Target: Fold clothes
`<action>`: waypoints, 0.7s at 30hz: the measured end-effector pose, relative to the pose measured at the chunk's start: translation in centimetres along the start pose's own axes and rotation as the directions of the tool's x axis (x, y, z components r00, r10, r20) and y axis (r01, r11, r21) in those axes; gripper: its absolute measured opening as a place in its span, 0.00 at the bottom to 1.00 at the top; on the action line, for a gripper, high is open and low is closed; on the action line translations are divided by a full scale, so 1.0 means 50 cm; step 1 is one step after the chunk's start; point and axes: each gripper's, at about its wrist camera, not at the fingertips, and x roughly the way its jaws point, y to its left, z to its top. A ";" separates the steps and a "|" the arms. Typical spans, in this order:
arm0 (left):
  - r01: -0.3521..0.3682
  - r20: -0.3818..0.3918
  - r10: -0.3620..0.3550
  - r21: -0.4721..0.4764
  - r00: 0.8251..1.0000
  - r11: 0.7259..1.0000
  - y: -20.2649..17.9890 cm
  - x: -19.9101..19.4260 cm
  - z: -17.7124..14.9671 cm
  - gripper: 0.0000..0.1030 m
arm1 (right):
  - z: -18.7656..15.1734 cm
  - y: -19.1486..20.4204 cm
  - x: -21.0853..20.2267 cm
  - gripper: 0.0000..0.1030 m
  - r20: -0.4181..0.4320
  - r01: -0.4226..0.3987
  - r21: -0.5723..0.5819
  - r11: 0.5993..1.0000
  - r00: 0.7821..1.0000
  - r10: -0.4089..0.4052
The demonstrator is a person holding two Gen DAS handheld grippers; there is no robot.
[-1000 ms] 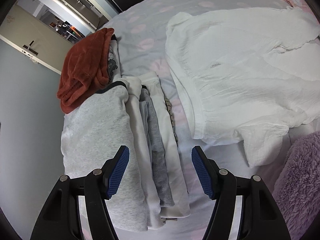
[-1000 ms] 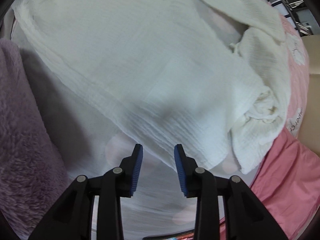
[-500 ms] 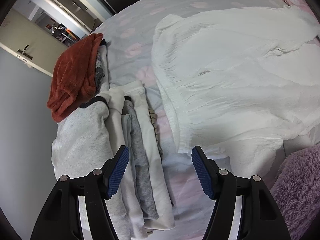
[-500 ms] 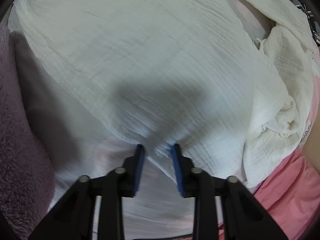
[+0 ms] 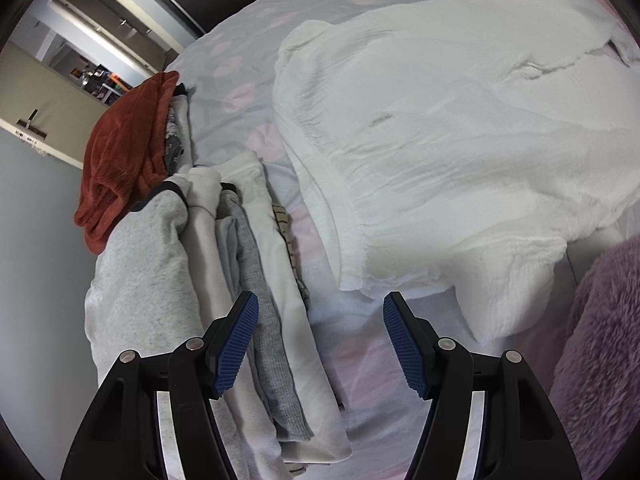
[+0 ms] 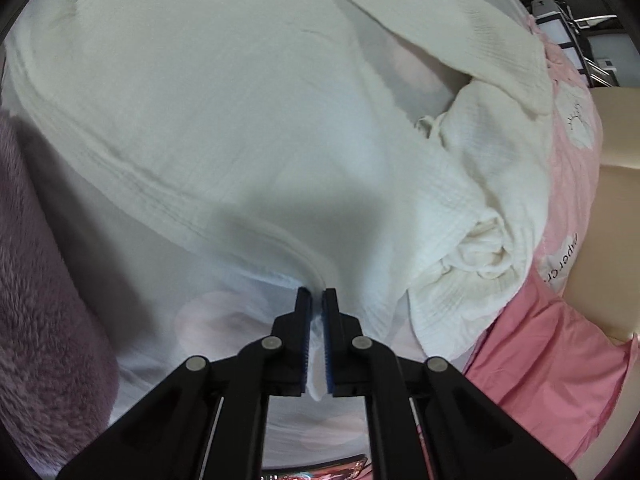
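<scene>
A white crinkled garment [image 5: 440,128] lies spread on the bed, filling the right of the left wrist view and most of the right wrist view [image 6: 240,100]. My right gripper [image 6: 315,300] is shut on the garment's near hem, with white fabric pinched between the blue pads. One sleeve is bunched at the right [image 6: 480,248]. My left gripper [image 5: 320,340] is open and empty, hovering over the bed sheet between the garment's hem and a pile of folded clothes [image 5: 240,260].
The pile of folded grey and white clothes has a rust-red fleece item [image 5: 124,152] at its far end. A purple fluffy blanket [image 5: 600,340] lies near the garment, also in the right wrist view [image 6: 40,280]. A pink pillow [image 6: 560,360] sits at the right.
My right gripper moved forward onto the garment's hem and closed on it. My left gripper stayed open and shifted slightly over the bed.
</scene>
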 end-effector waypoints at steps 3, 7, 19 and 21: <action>0.015 0.003 -0.015 0.050 1.000 0.999 -0.013 0.005 -0.012 0.65 | 0.011 0.001 0.004 0.05 -0.015 0.000 -0.003 1.000 1.000 0.000; 0.033 0.014 -0.035 0.141 0.999 0.989 -0.037 0.006 -0.023 0.65 | 0.022 -0.006 0.012 0.05 -0.033 -0.011 0.021 1.000 0.999 0.011; 0.050 -0.028 -0.042 0.423 0.999 0.905 -0.128 0.096 -0.011 0.65 | 0.043 -0.049 0.019 0.05 -0.061 -0.029 0.067 0.997 0.998 0.033; 0.076 -0.032 -0.069 0.427 0.997 0.901 -0.135 0.112 0.000 0.65 | 0.046 -0.055 0.021 0.05 -0.068 -0.034 0.072 0.997 0.997 0.039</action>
